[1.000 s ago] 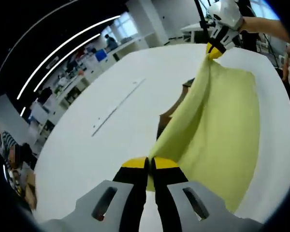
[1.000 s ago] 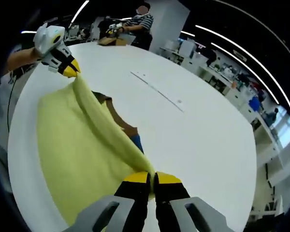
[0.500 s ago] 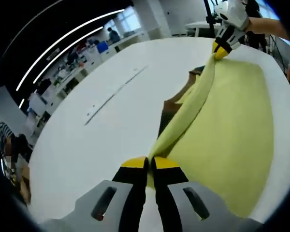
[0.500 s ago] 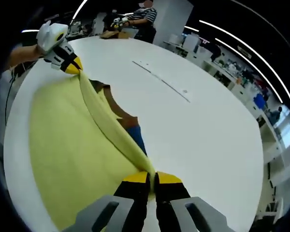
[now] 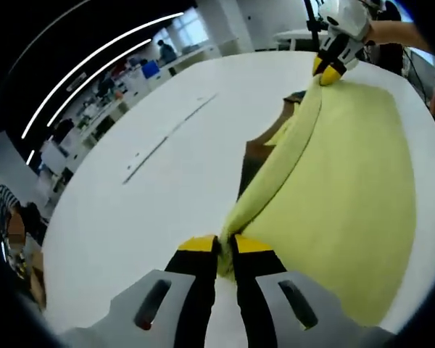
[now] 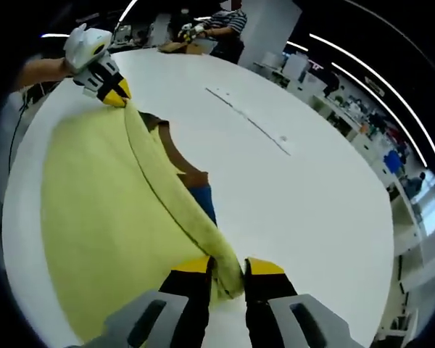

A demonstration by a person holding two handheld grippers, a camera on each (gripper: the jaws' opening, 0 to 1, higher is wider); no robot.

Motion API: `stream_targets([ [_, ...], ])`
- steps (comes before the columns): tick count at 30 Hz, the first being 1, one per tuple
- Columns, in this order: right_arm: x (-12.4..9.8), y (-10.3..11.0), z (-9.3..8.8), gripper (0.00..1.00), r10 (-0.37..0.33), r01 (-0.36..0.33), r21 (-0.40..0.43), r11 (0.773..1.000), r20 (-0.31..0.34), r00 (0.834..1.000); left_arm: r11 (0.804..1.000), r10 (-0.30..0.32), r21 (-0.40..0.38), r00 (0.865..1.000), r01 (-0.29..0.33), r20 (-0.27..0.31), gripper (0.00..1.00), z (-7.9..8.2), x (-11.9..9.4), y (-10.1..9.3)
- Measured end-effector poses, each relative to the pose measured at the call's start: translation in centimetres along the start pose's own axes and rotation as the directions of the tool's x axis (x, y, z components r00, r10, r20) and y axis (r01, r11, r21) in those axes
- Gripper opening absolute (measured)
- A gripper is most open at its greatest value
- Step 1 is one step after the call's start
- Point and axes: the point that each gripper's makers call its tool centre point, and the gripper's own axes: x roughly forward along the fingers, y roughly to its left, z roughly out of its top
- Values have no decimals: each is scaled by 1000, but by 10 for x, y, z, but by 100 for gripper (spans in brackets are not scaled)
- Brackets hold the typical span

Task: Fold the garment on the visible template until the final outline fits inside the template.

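From my left hand-held gripper (image 5: 225, 246) I see the yellow garment (image 5: 341, 181) spread over the white worktop (image 5: 167, 188), its near edge bunched between my yellow-tipped jaws, which stand slightly apart with the cloth pinched in the gap. From there a rolled, raised fold of the fabric runs away from me to the right hand-held gripper (image 5: 326, 72), which comes in at the top of this view and bites the far end of the same edge with its jaws closed on it. The right gripper view gives me the mirror of this: my right hand-held gripper (image 6: 228, 267) has its jaws parted a little around a thick wad of the garment (image 6: 101, 203), and the fold climbs to the left hand-held gripper (image 6: 116, 93) at the upper left, clamped on the cloth. Under the lifted edge lies the template (image 5: 264, 148), a brown sheet flat on the worktop (image 6: 290, 203); in the right gripper view I also catch a blue patch (image 6: 203, 203) beside the brown (I cannot tell what it belongs to). That view also takes in a person (image 6: 225, 29) in a striped top at the worktop's far side.
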Motion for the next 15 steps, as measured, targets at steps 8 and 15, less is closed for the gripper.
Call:
stream_targets([
  [8, -2, -3, -13, 20, 10, -12, -44, 999, -27, 1000, 995, -19, 97, 1000, 19, 4, 18, -8, -7, -2],
  [15, 3, -10, -16, 17, -15, 14, -66, 998, -17, 1000, 984, 52, 171, 998, -47, -27, 17, -13, -3, 14],
])
